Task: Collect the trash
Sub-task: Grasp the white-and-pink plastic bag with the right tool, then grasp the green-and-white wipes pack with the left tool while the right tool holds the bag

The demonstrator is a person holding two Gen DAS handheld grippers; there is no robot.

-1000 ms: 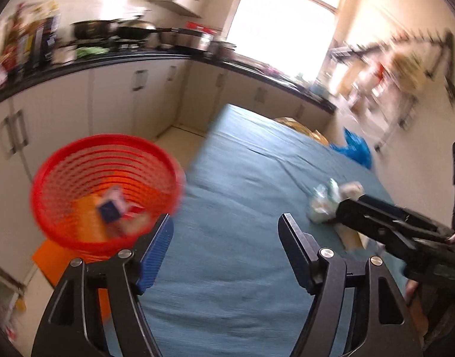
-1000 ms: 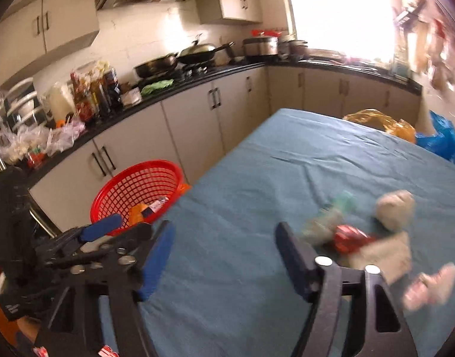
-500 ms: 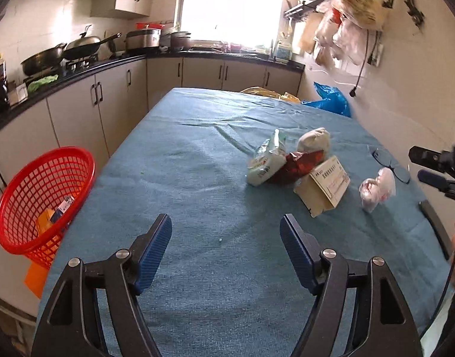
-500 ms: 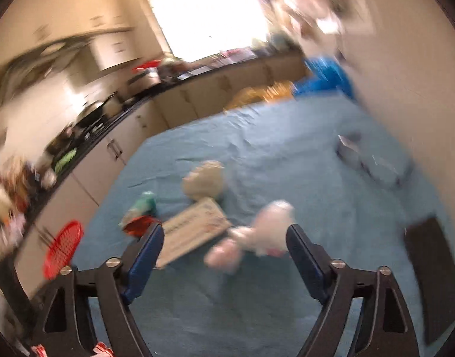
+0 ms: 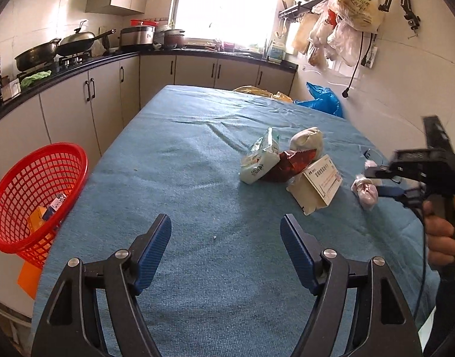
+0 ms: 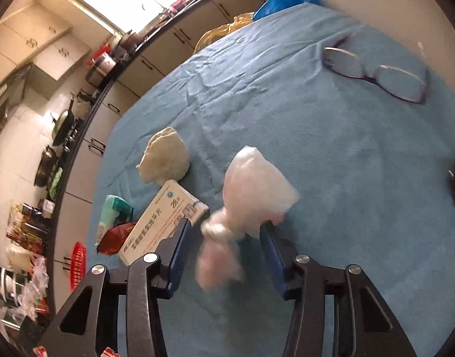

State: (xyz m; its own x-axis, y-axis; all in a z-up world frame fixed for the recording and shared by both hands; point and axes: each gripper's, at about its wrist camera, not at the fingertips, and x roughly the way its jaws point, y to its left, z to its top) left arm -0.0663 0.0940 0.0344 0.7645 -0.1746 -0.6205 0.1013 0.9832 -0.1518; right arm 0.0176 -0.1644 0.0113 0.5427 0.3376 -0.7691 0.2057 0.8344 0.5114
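My right tongs (image 6: 224,250) have just been closing around the bag (image 6: 251,199), not yet pinching; left tongs (image 5: 226,250) spread, empty. Next: squeeze, carry to the basket (image 5: 34,196) off the table's (image 5: 182,154) left edge.

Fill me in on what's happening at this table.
A person is clearing trash off the blue-clothed table with two handheld grippers. The right gripper has its jaws around a knotted white and pink plastic bag; they have just been closing, but do not visibly press it yet. The left gripper hangs open and empty over the cloth. A white medicine box, snack wrappers and a crumpled paper ball remain; the red mesh basket already holds some.
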